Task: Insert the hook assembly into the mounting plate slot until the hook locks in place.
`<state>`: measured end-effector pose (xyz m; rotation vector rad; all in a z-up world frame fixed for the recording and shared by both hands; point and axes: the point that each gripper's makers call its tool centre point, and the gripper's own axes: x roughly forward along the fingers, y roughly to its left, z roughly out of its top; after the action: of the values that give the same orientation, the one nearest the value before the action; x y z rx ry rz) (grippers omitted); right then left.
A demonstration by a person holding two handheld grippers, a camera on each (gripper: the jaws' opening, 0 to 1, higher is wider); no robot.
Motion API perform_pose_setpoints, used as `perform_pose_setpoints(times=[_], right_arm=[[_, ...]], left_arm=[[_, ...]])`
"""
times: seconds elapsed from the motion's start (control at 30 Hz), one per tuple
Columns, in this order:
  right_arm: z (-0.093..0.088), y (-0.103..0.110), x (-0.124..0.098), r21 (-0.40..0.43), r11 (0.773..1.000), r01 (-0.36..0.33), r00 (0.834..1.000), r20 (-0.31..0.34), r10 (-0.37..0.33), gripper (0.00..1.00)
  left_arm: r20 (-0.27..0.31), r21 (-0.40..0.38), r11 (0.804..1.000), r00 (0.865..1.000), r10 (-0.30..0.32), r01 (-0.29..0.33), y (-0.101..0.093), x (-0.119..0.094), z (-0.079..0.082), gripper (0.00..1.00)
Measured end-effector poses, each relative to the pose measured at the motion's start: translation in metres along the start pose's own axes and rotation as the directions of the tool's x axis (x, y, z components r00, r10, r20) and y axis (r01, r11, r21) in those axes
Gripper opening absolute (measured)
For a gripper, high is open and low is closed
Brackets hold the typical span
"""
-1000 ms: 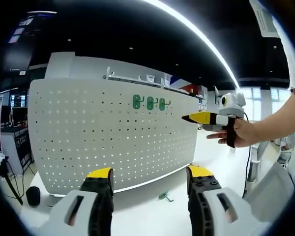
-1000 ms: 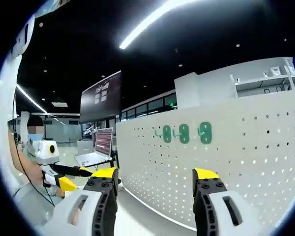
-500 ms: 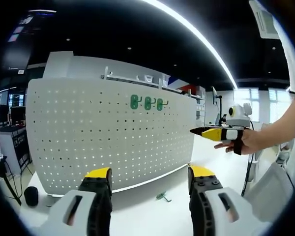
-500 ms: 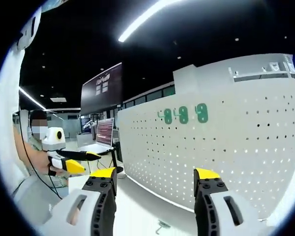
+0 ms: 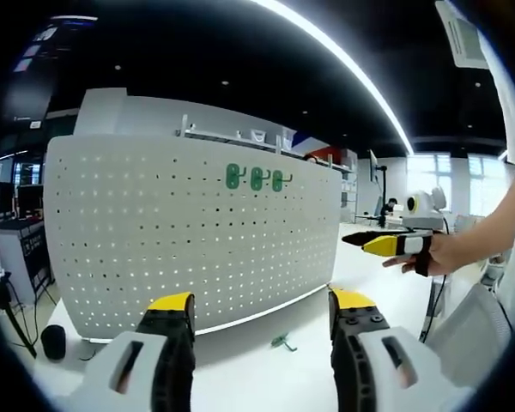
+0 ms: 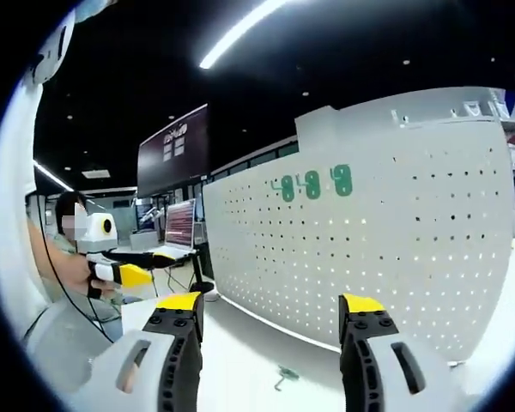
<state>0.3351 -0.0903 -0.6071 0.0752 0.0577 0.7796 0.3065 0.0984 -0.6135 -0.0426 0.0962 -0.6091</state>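
Right gripper (image 5: 384, 244) has backed off from the pegboard (image 5: 197, 232) since a second ago, so the board sits further out in the right gripper view. Both grippers have jaws spread wide, nothing in them. Three green hooks (image 5: 256, 178) hang in a row near the top. One loose green hook (image 5: 281, 342) lies on the white table (image 5: 266, 369) just in front of the board; left gripper (image 5: 262, 319) hovers above it.
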Motion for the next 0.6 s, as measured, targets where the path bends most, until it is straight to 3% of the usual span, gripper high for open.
perform_pose_setpoints(times=[0.6], right_arm=[[-0.020,0.005,-0.032,-0.004,0.999,0.041,0.998,-0.049,-0.042,0.62]], left_arm=[[-0.026,0.002,1.000,1.000,-0.012,0.012,-0.006,-0.006,-0.013,0.67]])
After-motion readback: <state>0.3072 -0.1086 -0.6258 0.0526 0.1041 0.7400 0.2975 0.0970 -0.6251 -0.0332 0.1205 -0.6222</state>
